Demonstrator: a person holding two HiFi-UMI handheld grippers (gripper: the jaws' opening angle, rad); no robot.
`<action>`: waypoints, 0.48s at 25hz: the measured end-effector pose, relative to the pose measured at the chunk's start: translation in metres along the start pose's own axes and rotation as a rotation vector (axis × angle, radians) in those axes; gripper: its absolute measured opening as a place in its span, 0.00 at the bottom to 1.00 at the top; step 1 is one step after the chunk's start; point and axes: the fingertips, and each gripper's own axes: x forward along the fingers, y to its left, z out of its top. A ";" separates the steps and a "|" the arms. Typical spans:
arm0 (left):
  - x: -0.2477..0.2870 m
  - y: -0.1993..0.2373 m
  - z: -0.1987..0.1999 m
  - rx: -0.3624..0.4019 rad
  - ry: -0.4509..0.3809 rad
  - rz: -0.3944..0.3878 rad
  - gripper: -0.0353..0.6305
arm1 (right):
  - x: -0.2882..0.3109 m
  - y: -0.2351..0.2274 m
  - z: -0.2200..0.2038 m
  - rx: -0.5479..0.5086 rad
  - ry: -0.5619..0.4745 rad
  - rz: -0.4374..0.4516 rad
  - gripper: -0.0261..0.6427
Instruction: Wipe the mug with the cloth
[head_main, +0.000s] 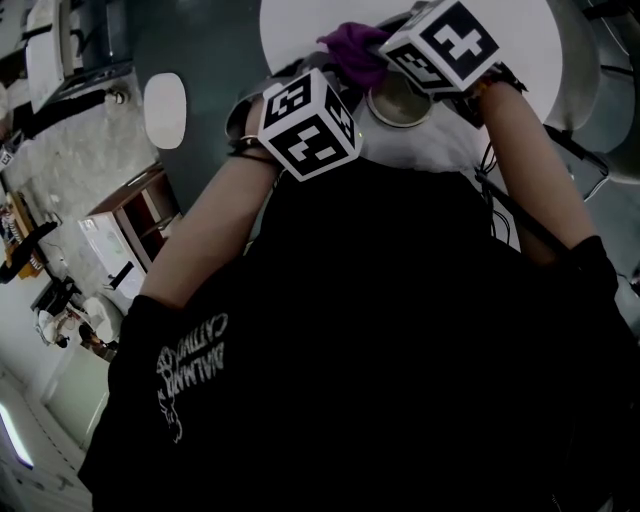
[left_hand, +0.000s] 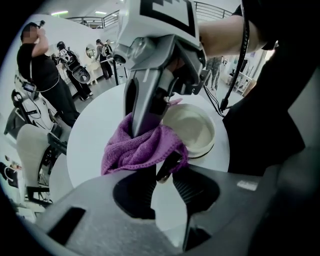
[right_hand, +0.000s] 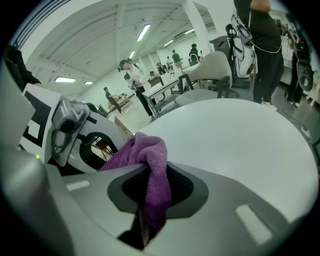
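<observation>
**Left gripper** (left_hand: 161, 176): jaws partly apart, tips pinching the dark handle (left_hand: 167, 166) of the mug. It points steeply down at the table. The left marker cube (head_main: 308, 122) sits left of centre in the head view, at the end of the person's bare forearm (head_main: 200, 240).

**Cloth** (left_hand: 141, 150): purple, knitted, bunched. It is draped over the near left rim of the mug, and one fold hangs down onto the handle. Its upper end is caught in the right gripper.

**Mug** (left_hand: 194, 131): pale inside and upright on the table. It stands near the edge closest to the person's body, between the two grippers.

**Right gripper** (right_hand: 156, 175): jaws clamped on the cloth, which fills the gap between the pads and spills out over the tips. It reaches in from above the mug, with one grey finger (left_hand: 142, 95) down on the cloth. The right marker cube (head_main: 440, 42) sits at the top right of the head view.

**Table** (right_hand: 240, 140): round, white top.

**Chair** (right_hand: 214, 67): pale shell, beyond the table's far edge.

**Bystander** (left_hand: 42, 62): in black, well apart from the table.
</observation>
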 end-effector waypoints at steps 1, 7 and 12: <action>0.000 -0.001 0.000 -0.001 -0.001 0.001 0.21 | 0.000 0.001 -0.001 -0.004 0.003 0.006 0.14; -0.002 0.001 0.000 -0.015 -0.012 0.014 0.22 | 0.005 -0.006 -0.004 -0.030 0.015 -0.020 0.14; -0.002 0.000 0.002 -0.006 -0.014 0.008 0.23 | 0.010 -0.008 -0.008 -0.164 0.046 -0.056 0.14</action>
